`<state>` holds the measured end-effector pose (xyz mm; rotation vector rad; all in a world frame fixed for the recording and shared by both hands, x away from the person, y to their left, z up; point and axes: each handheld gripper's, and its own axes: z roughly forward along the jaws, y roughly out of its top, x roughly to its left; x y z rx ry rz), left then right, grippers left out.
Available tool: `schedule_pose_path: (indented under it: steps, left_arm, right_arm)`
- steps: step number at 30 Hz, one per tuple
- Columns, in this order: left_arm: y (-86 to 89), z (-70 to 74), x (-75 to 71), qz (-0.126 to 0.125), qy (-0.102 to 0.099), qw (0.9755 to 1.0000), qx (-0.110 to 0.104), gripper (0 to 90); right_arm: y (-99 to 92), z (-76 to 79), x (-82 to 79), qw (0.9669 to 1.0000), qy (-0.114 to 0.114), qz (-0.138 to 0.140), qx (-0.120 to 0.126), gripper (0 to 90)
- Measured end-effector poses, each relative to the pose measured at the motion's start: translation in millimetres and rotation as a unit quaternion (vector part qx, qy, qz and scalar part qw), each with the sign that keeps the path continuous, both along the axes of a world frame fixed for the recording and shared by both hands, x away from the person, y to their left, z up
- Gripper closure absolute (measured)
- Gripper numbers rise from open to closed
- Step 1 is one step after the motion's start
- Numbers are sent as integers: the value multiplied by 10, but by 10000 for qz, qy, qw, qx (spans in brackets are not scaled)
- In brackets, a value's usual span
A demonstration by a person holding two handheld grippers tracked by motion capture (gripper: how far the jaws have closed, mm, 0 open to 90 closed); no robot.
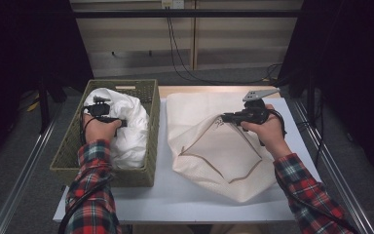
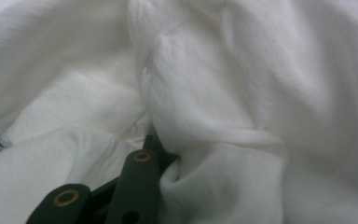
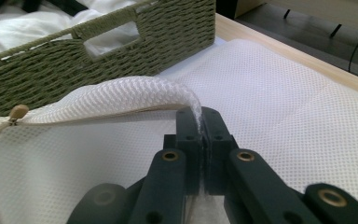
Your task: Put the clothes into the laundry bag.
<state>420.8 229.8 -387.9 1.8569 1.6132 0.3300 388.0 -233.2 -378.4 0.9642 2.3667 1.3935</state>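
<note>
The right gripper has its jaws squeezed together on the edge of the mesh bag. It lifts that edge up a little, so the bag's mouth gapes open below the gripper. The rest of the bag lies flat on the tabletop, under and behind the gripper. A tan zipper pull hangs at the bag's rim, off to the gripper's left. I think the edge is held up like this so something can be pushed inside.

The left gripper is down in the basket, pressed into the white cloth. In the left gripper view its jaws sit close together with a fold of cloth tucked right at their tips. The tips are hidden by the cloth, so I cannot tell if they pinch it or just poke into it. The cloth is bunched up all around this gripper and fills the basket.

The basket stands just beside the bag, so the cloth has only a short way to go. The next move is likely to lift the cloth out and bring it over to the open mouth.
</note>
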Motion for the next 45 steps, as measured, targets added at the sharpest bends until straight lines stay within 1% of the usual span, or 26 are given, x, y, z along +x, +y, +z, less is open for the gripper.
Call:
schedule_pose_path:
  steps: [1,3,4,5,7,8,9,10,14,15,17,21,23,24,27,28,29,31,32,34,36,37,38,39,42,45]
  left_arm:
    - [1,77,-7,-16,-36,10000,-41,690]
    - [4,113,-9,-14,-90,9999,-99,691]
    - [2,162,-10,-11,-126,9998,-178,692]
    - [0,192,-10,-32,-161,9997,-185,692]
    - [0,283,-9,-72,-210,9995,-205,693]
    - [-7,349,0,-144,-229,9994,-195,693]
    - [-7,349,0,-144,-229,9994,-195,693]
    - [-13,416,9,-108,-259,9993,-249,693]
    - [-6,470,29,-63,-282,9990,-339,694]
    - [-4,486,36,-85,-280,9991,-304,695]
    - [6,534,60,-69,-293,9988,-374,695]
    - [33,660,73,-65,-424,9980,-457,695]
    - [39,692,74,-74,-454,9979,-448,696]
    - [42,746,74,-71,-494,9976,-474,695]
    - [48,797,77,-119,-532,9972,-513,695]
    - [44,844,78,-140,-543,9967,-593,695]
    - [48,860,80,-150,-563,9966,-580,695]
    - [59,893,85,-178,-548,9967,-575,695]
    - [61,914,88,-168,-566,9964,-607,695]
    - [72,960,93,-205,-587,9962,-609,695]
    - [71,1040,94,-225,-619,9955,-684,694]
    - [71,1040,94,-225,-619,9955,-684,695]
    - [65,1097,89,-317,-589,9953,-701,694]
    - [65,1097,89,-317,-589,9953,-701,694]
    - [17,1194,77,-443,-590,9946,-724,694]
    - [-10,1240,77,-521,-606,9937,-785,694]
  right_arm:
    - [-4,12,29,9999,-68,-100,7,881]
    - [-7,22,42,9998,-75,-168,-43,881]
    - [-25,36,86,9996,-82,-272,38,881]
    - [-25,36,86,9996,-82,-272,38,881]
    - [-51,57,140,9991,17,-413,111,881]
    - [-60,59,155,9992,19,-388,98,881]
    - [-60,59,155,9992,19,-388,98,881]
    - [-72,69,178,9989,35,-458,112,881]
    - [-79,77,188,9986,33,-518,97,881]
    - [-78,76,185,9987,47,-495,98,881]
    - [-81,78,184,9986,44,-518,77,881]
    - [-95,91,199,9982,46,-600,52,881]
    - [-95,97,209,9981,24,-621,26,881]
    - [-97,108,227,9976,-7,-697,-27,881]
    - [-103,116,260,9971,0,-763,-16,882]
    - [-97,130,287,9967,-2,-810,-28,882]
    - [-91,143,293,9964,-3,-845,-78,882]
    - [-87,151,300,9962,-11,-865,-73,882]
    - [-86,176,308,9964,-5,-850,8,882]
    - [-81,180,307,9961,-18,-878,4,882]
    - [-76,169,313,9959,-19,-905,6,882]
    - [-76,169,313,9959,-19,-905,6,882]
    - [-64,151,323,9958,14,-911,44,882]
    - [-64,151,323,9958,14,-911,44,882]
    - [-21,120,332,9968,10,-805,5,882]
    - [6,120,329,9973,41,-735,1,882]
